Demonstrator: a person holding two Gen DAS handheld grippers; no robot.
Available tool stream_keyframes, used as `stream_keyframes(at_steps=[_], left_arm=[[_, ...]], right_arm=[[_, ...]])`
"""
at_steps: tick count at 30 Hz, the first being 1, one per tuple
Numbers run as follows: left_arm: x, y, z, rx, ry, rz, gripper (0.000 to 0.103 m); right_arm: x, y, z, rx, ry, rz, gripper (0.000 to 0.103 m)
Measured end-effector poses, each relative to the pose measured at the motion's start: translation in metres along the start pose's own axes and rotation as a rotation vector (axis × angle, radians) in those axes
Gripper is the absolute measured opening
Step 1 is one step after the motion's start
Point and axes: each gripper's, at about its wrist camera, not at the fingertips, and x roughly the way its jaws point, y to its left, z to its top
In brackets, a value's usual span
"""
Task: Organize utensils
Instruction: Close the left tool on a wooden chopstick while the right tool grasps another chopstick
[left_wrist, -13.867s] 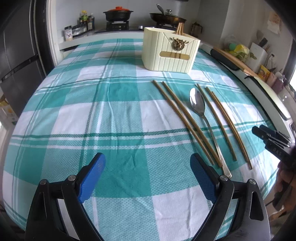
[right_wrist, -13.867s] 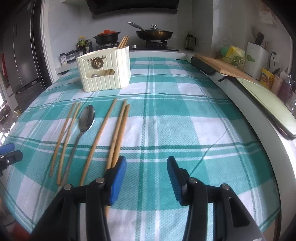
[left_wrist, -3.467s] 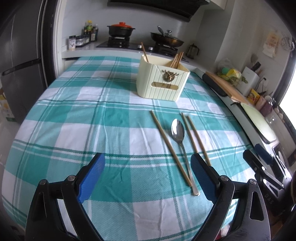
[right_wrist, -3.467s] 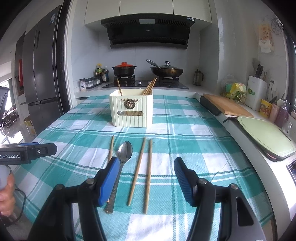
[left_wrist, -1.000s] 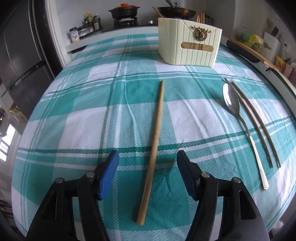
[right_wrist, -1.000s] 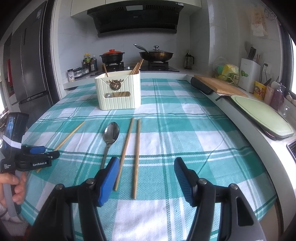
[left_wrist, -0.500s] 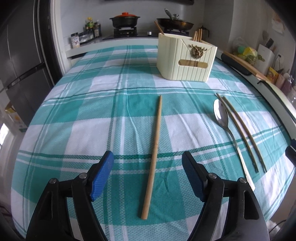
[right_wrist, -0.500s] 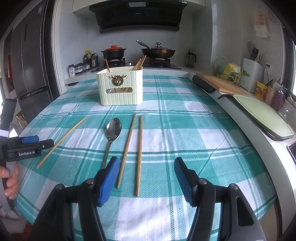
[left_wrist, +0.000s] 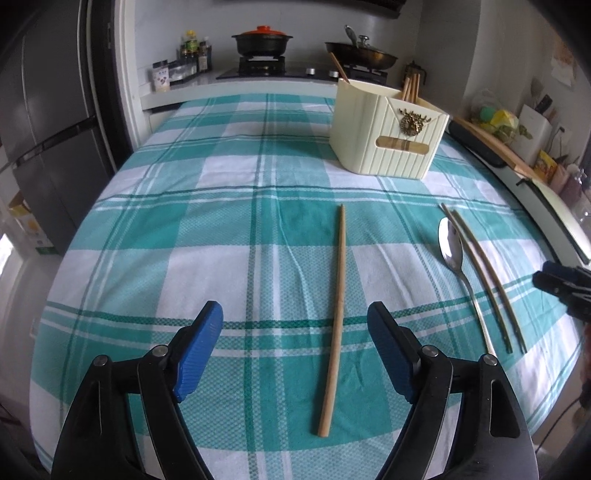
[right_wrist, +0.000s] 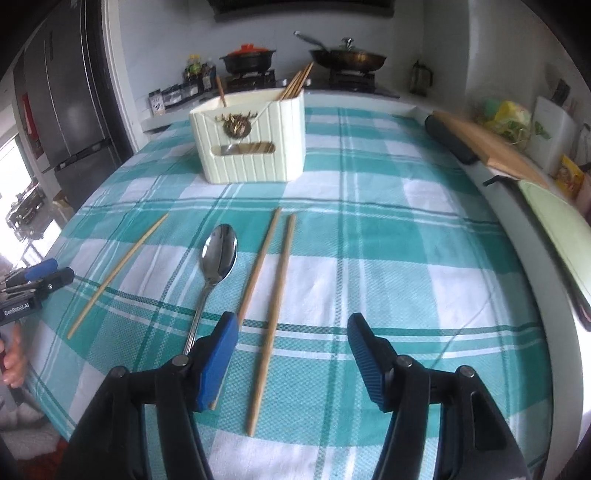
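Now my left fingers opening over a lone chopstick, right fingers closing, empty, over a pair near the surface's front edge.

Place: a home kitchen, as I see it from over my tongs.
Cooking: a gas hob behind my table, with a black pot with an orange lid and a lidded wok on it.
Above: a dark extractor hood.
Counter: seasoning jars, a wooden chopping board.
Left side: a tall grey fridge.
Table: a teal checked tablecloth.
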Motion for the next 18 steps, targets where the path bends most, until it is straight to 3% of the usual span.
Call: stream_keyframes(at_steps=[4, 8, 14, 18], left_arm=[[0.004, 0.003, 0.010, 0.028, 0.046, -0.052, 0.082], [0.016, 0.001, 0.021, 0.095, 0.091, -0.058, 0.085], [0.042, -0.006, 0.036, 0.175, 0.145, -0.062, 0.085], [0.065, -0.012, 0.044, 0.206, 0.174, -0.063, 0.084]], right_arm=[[0.032, 0.003, 0.008, -0.037, 0.110, 0.014, 0.041], [0.053, 0.004, 0.011, -0.066, 0.201, 0.031, 0.038], [0.057, 0.010, 0.022, -0.092, 0.242, 0.064, 0.038], [0.067, 0.013, 0.032, -0.139, 0.250, 0.034, 0.036]])
